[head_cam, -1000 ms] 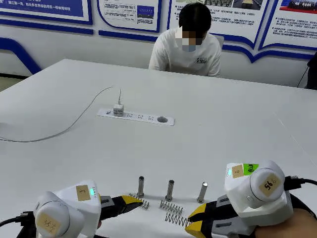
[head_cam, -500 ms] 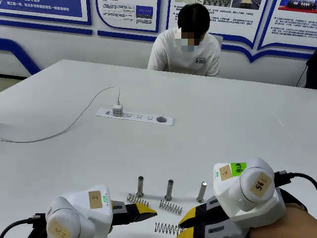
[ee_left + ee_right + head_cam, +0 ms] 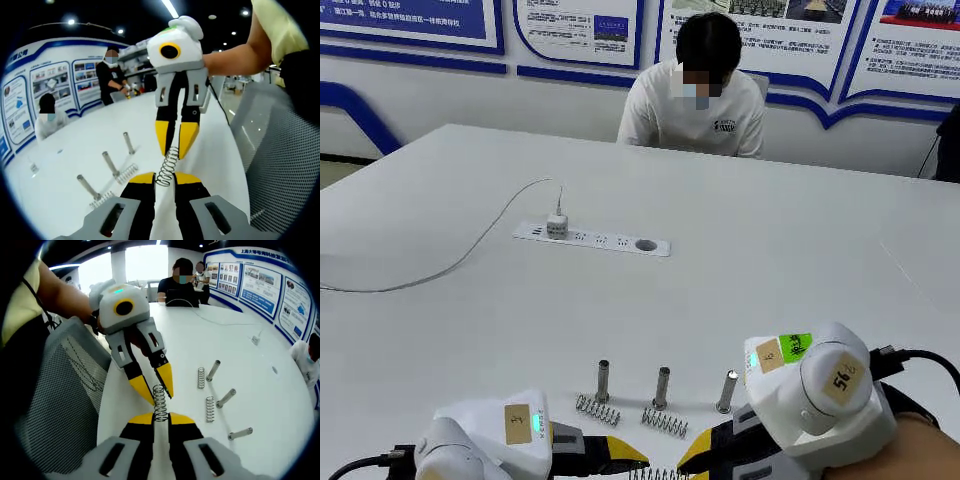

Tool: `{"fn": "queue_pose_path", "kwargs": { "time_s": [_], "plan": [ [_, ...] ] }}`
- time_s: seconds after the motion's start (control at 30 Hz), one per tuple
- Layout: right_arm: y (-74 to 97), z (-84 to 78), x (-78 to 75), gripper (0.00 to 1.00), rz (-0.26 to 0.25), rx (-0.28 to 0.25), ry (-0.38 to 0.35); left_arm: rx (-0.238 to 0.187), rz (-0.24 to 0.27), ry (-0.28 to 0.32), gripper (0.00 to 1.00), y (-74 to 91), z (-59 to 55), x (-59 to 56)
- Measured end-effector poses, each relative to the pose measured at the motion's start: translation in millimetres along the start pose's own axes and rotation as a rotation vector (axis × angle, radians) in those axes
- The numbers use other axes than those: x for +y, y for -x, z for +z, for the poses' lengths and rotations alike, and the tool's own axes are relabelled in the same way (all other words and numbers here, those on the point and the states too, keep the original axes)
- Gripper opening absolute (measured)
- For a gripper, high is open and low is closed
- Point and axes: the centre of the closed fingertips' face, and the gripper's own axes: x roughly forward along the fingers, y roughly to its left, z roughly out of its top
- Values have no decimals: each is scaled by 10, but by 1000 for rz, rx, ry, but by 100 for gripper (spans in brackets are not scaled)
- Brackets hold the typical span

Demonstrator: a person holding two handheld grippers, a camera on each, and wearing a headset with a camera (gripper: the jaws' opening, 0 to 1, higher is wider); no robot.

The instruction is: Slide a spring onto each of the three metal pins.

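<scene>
- Head view: three pins stand upright in a row on the white tabletop [image 3: 770,270]: left pin [image 3: 603,378], middle pin [image 3: 662,386] and right pin [image 3: 728,390], all bare. A loose spring [image 3: 597,409] lies just on the near side of the left pin. A second loose spring [image 3: 665,422] lies just on the near side of the middle pin. At the near edge the left gripper [image 3: 630,460] and right gripper [image 3: 698,455] point tip to tip, with the held spring [image 3: 658,474] between them.
- Left gripper view: its own fingers [image 3: 142,178] are pressed onto one end of the held spring [image 3: 167,167]. The right gripper [image 3: 175,154] pinches the other end, so the spring is stretched in the air between them.
- Right gripper view: its own fingers [image 3: 140,419] pinch the near end of the held spring [image 3: 160,402]. The far end sits between the fingers of the left gripper [image 3: 159,392]. The pins lie on the tabletop to the right, well apart from the spring.
</scene>
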Motion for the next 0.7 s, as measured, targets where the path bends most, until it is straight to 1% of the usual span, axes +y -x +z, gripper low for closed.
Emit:
{"fn": "queue_pose_path", "kwargs": {
  "time_s": [0.3, 0.47, 0.7],
  "plan": [
    [92, 174, 13, 11, -9, -39, 13, 4, -1, -5, 12, 7, -4, -7],
    [107, 286, 27, 11, -14, -62, 24, 5, -7, -9, 12, 7, 4, -21],
    [105, 412, 58, 12, -14, -79, 49, 1, -13, -10, 12, -10, 22, -39]
  ]
}}
